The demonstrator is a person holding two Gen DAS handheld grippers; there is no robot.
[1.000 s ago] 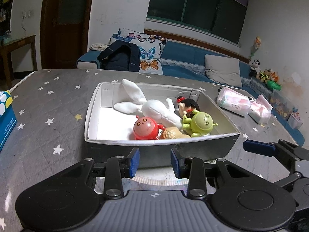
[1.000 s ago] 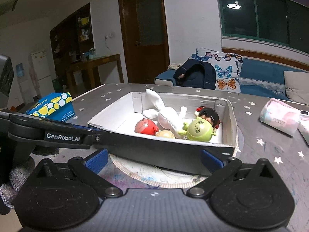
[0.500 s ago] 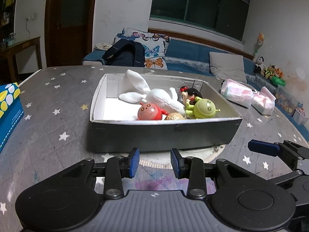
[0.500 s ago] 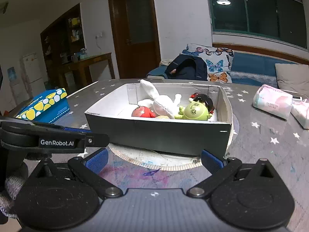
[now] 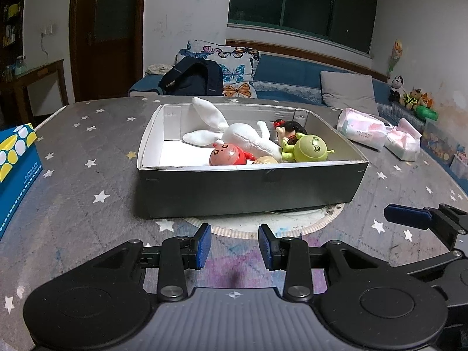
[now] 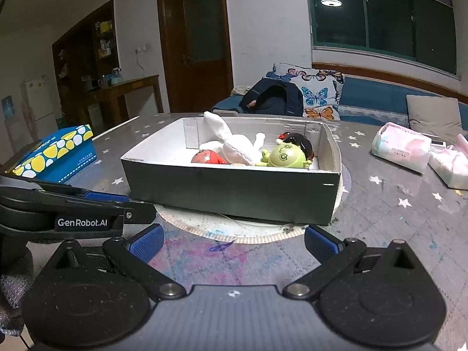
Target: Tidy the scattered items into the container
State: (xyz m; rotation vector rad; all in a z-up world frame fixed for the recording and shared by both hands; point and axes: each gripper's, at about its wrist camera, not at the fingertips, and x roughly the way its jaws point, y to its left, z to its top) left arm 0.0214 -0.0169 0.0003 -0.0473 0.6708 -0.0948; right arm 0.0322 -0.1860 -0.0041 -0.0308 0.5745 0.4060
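Observation:
A dark box with a white inside (image 5: 251, 190) (image 6: 234, 190) stands on a round mat on the star-print table. In it lie a white plush rabbit (image 5: 242, 139) (image 6: 238, 146), a red round toy (image 5: 226, 156) (image 6: 209, 157), a green round toy (image 5: 310, 147) (image 6: 286, 156), a dark-haired doll (image 5: 289, 128) (image 6: 298, 140) and a small tan toy (image 5: 264, 160). My left gripper (image 5: 234, 245) is empty, jaws a narrow gap apart, just in front of the box. My right gripper (image 6: 234, 241) is wide open and empty, in front of the box.
A blue and yellow tissue box (image 5: 17, 163) (image 6: 55, 155) sits at the left. Two pink tissue packs (image 5: 362, 128) (image 6: 400, 147) lie at the right. The right gripper's finger (image 5: 409, 218) shows in the left view. A sofa with cushions lies beyond the table.
Both grippers have drawn back and dropped lower, so the box looks farther away and more side-on. Jaw openings are unchanged.

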